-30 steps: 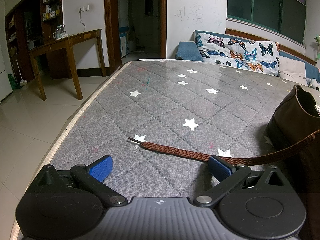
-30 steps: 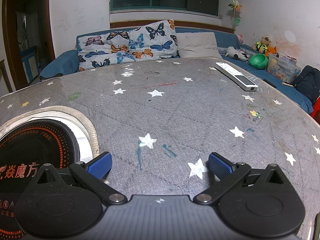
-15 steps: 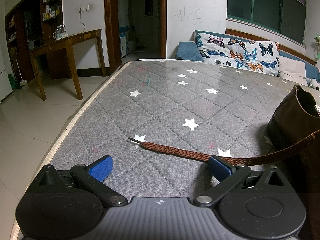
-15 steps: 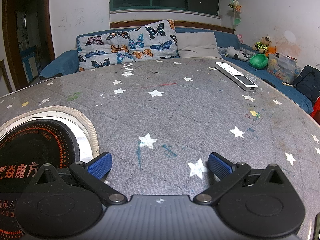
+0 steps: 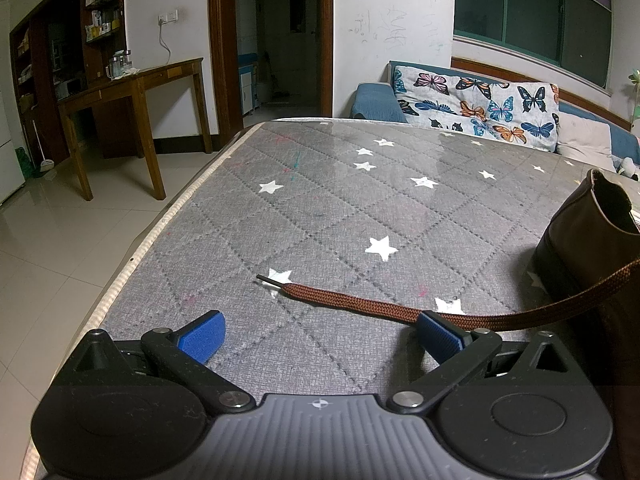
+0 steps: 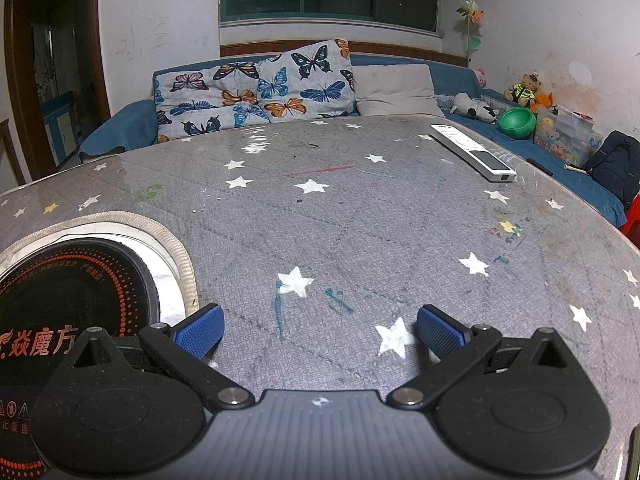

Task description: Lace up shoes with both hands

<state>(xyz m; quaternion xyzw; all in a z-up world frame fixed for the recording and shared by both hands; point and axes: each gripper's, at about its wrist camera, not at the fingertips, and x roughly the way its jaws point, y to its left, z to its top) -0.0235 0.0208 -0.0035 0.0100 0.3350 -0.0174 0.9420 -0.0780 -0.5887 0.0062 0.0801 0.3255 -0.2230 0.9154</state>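
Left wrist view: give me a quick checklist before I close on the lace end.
1. Left gripper open: ok.
2. Brown shoelace lying flat on the star-print table cover, black tip free: ok.
3. Lace between the fingers: not ok; it passes behind the right finger tip, its end ahead of the gap.
4. Brown shoe upright at the right edge: ok.
5. Eyelets visible: cannot tell.
6. Right gripper open, holding nothing: ok.
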